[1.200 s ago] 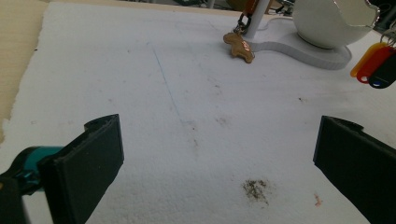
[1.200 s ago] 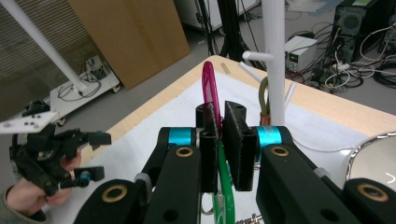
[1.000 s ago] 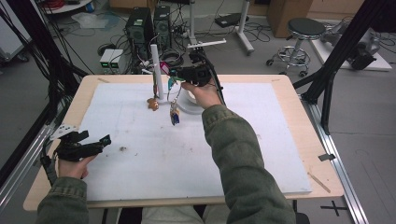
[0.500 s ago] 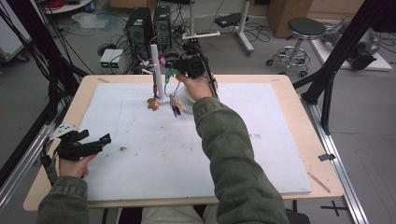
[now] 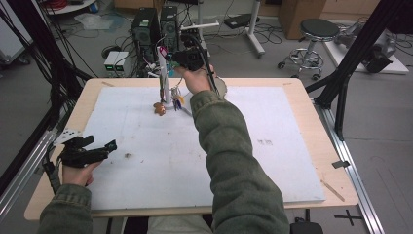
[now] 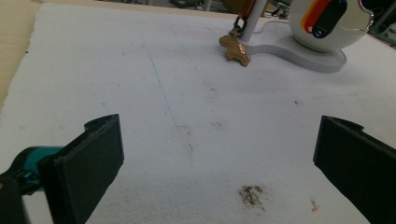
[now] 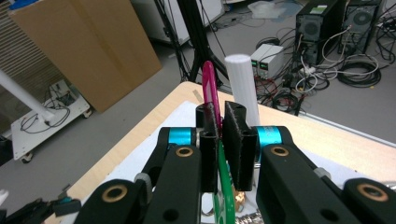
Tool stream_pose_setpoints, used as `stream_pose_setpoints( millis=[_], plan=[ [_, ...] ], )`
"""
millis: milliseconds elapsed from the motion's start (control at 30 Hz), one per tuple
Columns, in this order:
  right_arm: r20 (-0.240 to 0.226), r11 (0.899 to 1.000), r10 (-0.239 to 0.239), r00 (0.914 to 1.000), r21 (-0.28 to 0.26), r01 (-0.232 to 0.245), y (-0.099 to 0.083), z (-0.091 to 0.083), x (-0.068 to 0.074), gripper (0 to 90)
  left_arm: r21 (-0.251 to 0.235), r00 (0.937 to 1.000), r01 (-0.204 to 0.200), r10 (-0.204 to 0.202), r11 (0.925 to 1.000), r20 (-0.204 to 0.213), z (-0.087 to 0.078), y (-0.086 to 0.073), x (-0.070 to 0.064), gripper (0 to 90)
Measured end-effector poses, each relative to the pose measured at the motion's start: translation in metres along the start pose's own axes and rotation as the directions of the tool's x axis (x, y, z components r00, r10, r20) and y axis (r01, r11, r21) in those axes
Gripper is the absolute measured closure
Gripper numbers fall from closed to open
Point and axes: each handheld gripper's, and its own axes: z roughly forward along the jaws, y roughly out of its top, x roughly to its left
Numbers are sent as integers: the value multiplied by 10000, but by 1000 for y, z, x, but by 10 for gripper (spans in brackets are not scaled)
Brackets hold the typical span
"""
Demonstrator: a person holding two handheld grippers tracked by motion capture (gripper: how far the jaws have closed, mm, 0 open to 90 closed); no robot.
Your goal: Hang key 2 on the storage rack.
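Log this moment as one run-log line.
right hand-held gripper: shut on pink ring, beside white post | left hand-held gripper: open, idle over mat

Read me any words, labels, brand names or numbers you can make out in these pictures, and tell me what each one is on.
None can be read.
The computer towers on the floor carry marks too small and blurred to read.
The white round thing by the post has coloured stripes but no lettering.

No lettering, label, brand, number or sign can be read on anything here.
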Motion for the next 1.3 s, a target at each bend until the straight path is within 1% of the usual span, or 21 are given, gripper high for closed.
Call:
stream_pose_setpoints(
  millis=[67,100,200,333,467,567,800,967,1133,1200,1267,1300],
  plan=[
    [84,10000,67,9999,-58,-67,4,3,1,845,46,10000,-41,41,10000,27,0,0,0,21],
    [67,9998,140,9999,-111,-140,5,5,1,845,13,10000,-1,1,10000,27,1,0,-1,21],
    [191,9991,251,9995,-352,-244,9,10,1,845,9,10000,-9,9,10000,38,1,0,0,21],
    [200,9977,451,9988,-512,-440,11,17,1,845,-9,10000,-1,1,10000,-58,2,1,1,22],
    [239,9967,483,9985,-668,-467,13,24,3,845,-68,9999,80,-81,9999,-63,4,1,1,22],
    [298,9963,464,9985,-742,-441,13,30,4,845,-25,10000,50,-50,10000,-40,5,1,1,22],
    [301,9968,482,9984,-652,-462,8,43,8,845,-77,9999,101,-101,9999,-40,5,1,2,22],
    [492,9977,452,9978,-531,-426,4,51,11,844,-19,10000,34,-34,10000,-24,6,1,2,22],
    [604,9962,769,9952,-451,-742,1,56,10,844,-46,10000,47,-47,10000,-13,7,1,1,22],
    [646,9964,767,9950,-415,-741,1,56,10,842,-31,10000,34,-34,10000,-17,6,1,2,22],
    [647,9968,709,9954,-422,-683,0,57,10,821,-36,10000,3,-3,10000,-34,6,1,2,22],
    [514,9965,725,9960,-461,-701,0,56,10,784,-35,10000,-20,19,10000,-58,6,1,2,22]
  ],
)
